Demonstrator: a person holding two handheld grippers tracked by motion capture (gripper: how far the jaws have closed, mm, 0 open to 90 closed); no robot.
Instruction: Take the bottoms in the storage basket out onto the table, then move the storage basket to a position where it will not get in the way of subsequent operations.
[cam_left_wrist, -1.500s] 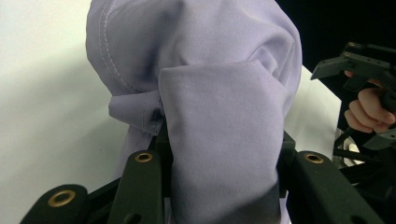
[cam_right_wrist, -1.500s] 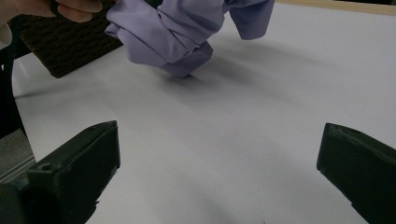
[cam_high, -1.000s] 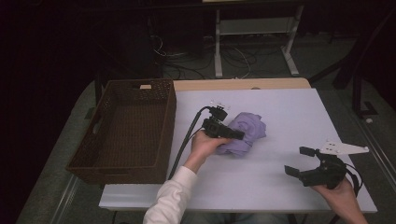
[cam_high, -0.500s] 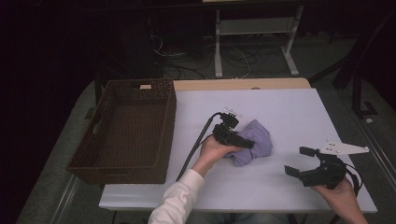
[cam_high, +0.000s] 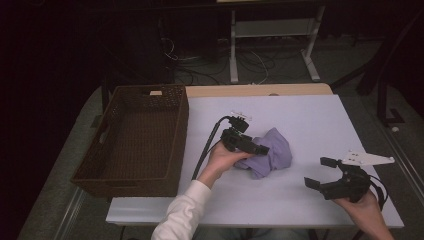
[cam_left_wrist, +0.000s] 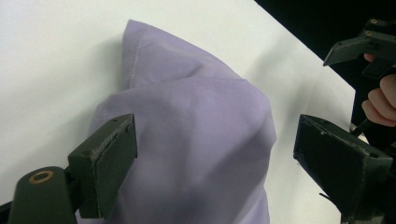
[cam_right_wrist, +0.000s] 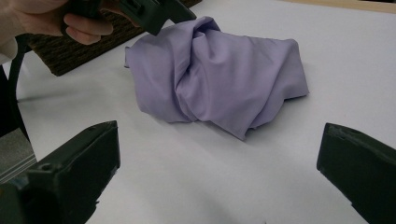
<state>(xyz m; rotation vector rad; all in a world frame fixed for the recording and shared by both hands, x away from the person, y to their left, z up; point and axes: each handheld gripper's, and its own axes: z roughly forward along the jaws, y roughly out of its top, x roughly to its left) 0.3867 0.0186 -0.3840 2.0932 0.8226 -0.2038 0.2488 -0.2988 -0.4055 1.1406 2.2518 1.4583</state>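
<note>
High view puts your left gripper (cam_high: 260, 149) right over the bunched lilac cloth (cam_high: 272, 155) at mid-table, jaws spread and straddling its top fold without pinching it. Your right gripper (cam_high: 320, 172) hangs released, well apart toward the near right corner, the cloth lying ahead of it and to its left. The wicker basket (cam_high: 131, 172) sits off the cloth's left, so the left hand is the nearer one.

Your left tool (cam_high: 248, 144) is black with blocky jaws, a brass-ringed screw beside one, and a black cable trailing behind; your sleeve (cam_high: 181, 218) is white.
</note>
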